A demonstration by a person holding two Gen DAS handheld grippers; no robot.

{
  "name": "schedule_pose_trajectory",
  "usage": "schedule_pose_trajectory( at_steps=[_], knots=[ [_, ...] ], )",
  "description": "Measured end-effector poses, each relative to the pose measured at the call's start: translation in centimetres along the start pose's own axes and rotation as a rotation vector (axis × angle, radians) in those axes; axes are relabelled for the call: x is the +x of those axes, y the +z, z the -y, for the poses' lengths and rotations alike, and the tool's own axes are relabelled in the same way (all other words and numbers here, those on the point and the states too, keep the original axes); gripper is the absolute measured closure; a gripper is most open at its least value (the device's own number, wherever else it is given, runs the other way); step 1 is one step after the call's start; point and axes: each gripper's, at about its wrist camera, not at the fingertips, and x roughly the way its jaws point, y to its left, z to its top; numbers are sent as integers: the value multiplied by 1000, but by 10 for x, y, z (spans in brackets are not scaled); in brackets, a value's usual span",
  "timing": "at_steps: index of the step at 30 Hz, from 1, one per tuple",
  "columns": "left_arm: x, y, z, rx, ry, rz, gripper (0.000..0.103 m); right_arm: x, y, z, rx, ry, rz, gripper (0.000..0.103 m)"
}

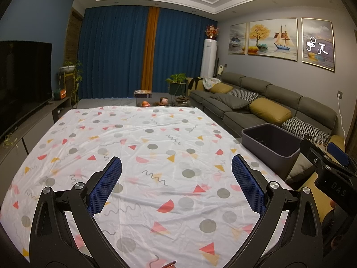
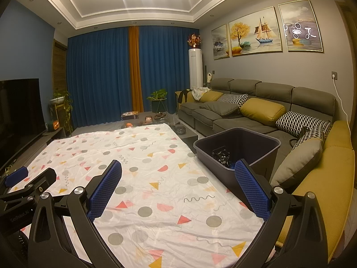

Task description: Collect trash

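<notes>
A dark grey bin (image 2: 263, 140) stands at the right edge of the cloth-covered table (image 2: 142, 156), with crumpled black trash (image 2: 221, 155) lying inside it. In the left wrist view the same bin (image 1: 267, 149) sits to the right, its contents barely visible. My left gripper (image 1: 176, 172) hovers open over the patterned cloth with nothing between its blue pads. My right gripper (image 2: 178, 174) is open too and holds nothing, its right finger (image 2: 252, 185) in front of the bin's near wall. Each gripper shows at the edge of the other's view.
A white cloth (image 1: 138, 147) with triangles, dots and squiggles covers the table. A grey sofa (image 2: 256, 114) with yellow and patterned cushions runs along the right. A television (image 1: 22, 76) on a low cabinet stands at the left. Blue curtains, plants and floor items lie beyond.
</notes>
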Motion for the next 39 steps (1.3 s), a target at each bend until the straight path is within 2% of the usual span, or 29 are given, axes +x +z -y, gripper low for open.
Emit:
schedule_pose_trajectory(
  at_steps=[39],
  knots=[
    [1, -4, 3, 0, -15, -3, 6, -2, -3, 4, 6, 4, -2, 5]
  ],
)
